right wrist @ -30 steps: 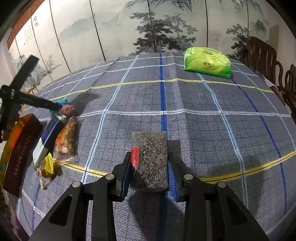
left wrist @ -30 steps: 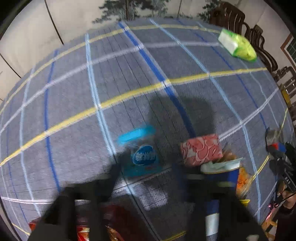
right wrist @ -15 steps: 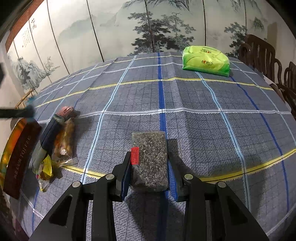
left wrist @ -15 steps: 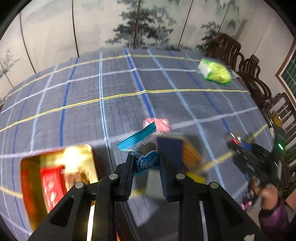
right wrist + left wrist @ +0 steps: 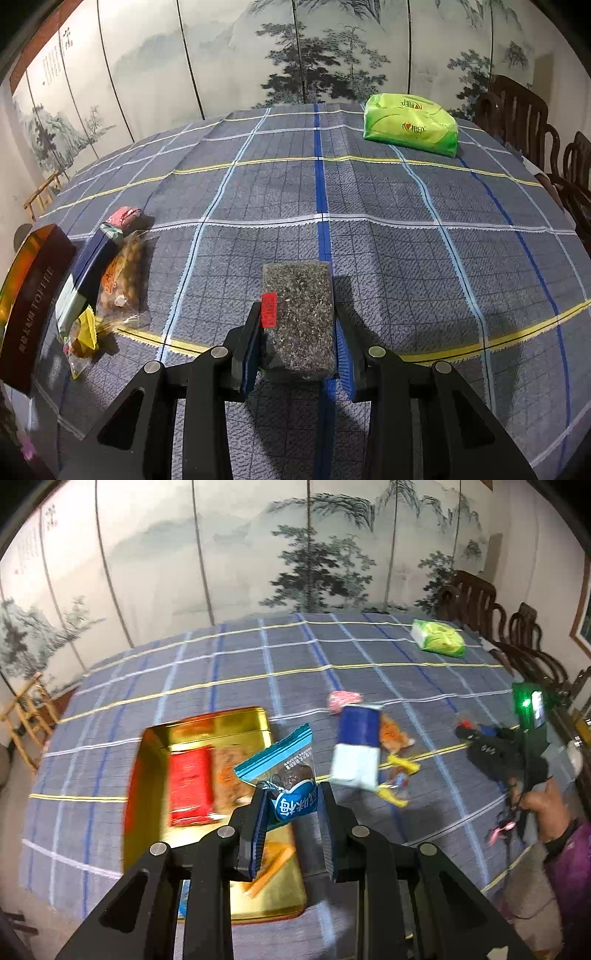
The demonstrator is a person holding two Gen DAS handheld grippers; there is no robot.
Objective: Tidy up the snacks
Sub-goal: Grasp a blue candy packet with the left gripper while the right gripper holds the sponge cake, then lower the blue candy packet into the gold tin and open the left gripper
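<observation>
My left gripper (image 5: 291,794) is shut on a blue snack packet (image 5: 291,771) and holds it in the air above the open gold tin (image 5: 147,775). A red packet (image 5: 190,786) and other snacks lie inside the tin. My right gripper (image 5: 297,332) is shut on a grey seed packet (image 5: 299,306) with a red label, low over the tablecloth. In the left wrist view, a person's hand (image 5: 546,805) holds the right gripper (image 5: 476,738) at the right edge.
On the checked cloth beside the tin (image 5: 33,295) lie a blue-and-white box (image 5: 356,749), a pink packet (image 5: 343,699), a bag of nuts (image 5: 122,280) and yellow sweets (image 5: 86,332). A green tissue pack (image 5: 410,123) sits far back. Wooden chairs (image 5: 524,110) stand on the right.
My left gripper has closed on the blue packet, lifted it off the cloth and carried it left over the gold tin. The right gripper and its seed packet have not moved.
</observation>
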